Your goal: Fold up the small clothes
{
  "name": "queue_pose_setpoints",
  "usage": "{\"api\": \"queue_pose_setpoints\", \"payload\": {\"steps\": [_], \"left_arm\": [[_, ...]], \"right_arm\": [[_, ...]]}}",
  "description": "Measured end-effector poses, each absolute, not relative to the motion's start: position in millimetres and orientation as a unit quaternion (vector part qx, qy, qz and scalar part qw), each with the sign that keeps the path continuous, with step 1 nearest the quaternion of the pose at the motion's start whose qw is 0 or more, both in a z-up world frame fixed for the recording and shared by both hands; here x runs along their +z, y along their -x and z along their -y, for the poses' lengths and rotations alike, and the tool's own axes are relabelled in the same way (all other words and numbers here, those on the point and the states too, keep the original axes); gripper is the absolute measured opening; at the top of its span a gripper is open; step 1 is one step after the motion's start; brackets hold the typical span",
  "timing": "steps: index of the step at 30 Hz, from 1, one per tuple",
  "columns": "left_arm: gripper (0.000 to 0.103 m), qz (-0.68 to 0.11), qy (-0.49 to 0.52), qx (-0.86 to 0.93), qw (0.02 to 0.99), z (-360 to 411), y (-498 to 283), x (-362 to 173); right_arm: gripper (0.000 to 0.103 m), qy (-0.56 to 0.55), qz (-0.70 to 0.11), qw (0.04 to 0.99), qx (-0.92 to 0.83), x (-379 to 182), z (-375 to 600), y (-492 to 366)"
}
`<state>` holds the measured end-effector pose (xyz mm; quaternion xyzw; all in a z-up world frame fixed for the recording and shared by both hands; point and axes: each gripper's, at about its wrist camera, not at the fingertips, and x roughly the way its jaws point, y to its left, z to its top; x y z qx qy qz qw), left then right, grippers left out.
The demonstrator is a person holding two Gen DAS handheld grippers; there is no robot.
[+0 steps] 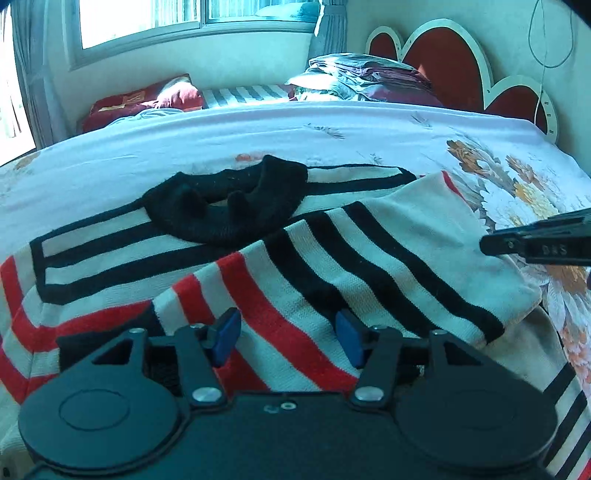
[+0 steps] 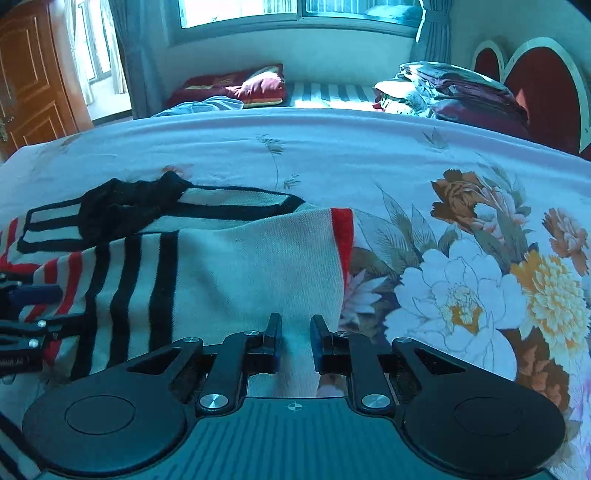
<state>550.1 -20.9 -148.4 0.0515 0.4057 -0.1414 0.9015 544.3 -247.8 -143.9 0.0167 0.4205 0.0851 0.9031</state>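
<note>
One striped knit garment (image 1: 332, 258), white with black and red bands, lay spread on the bed (image 1: 258, 129), part of it doubled over itself; one black knit piece (image 1: 225, 206) sat crumpled on its far portion; two claws were in view; one stack of folded bedding (image 1: 369, 77) stood by the red heart-shaped headboard (image 1: 443, 59), and one dark red cushion (image 1: 147, 101) lay under the window (image 1: 140, 18).

The left claw (image 1: 288, 338) pointed steeply down over the red stripes, its blue pads (image 1: 227, 332) about half apart, nothing gripped between them; the right claw (image 2: 294, 341) tilted down likewise at the white fold's near edge, its jaws drawn to a narrow gap with white cloth showing through it; I cannot tell whether they pinched it.

On the right claw's side, seen from the left wrist, faint letters read roughly "DAS".
</note>
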Motion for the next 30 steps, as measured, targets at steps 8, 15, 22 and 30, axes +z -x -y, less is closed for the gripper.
{"api": "queue_pose_setpoints", "payload": {"steps": [8,15,22,30], "left_arm": [[0.055,-0.392,-0.040,-0.128,0.910,-13,-513,-148],[0.059,-0.400,-0.035,-0.110,0.909,-34,-511,-154],[0.074,-0.405,-0.039,-0.099,0.908,-43,-527,-155],[0.075,-0.381,0.034,-0.072,0.921,-79,-506,-136]], "right_arm": [[0.018,0.022,-0.420,0.904,0.079,-148,235,-487],[0.017,0.001,-0.436,0.896,0.084,-157,227,-482],[0.018,-0.025,-0.427,0.901,0.074,-146,223,-491],[0.018,-0.073,-0.410,0.907,0.062,-126,215,-490]]}}
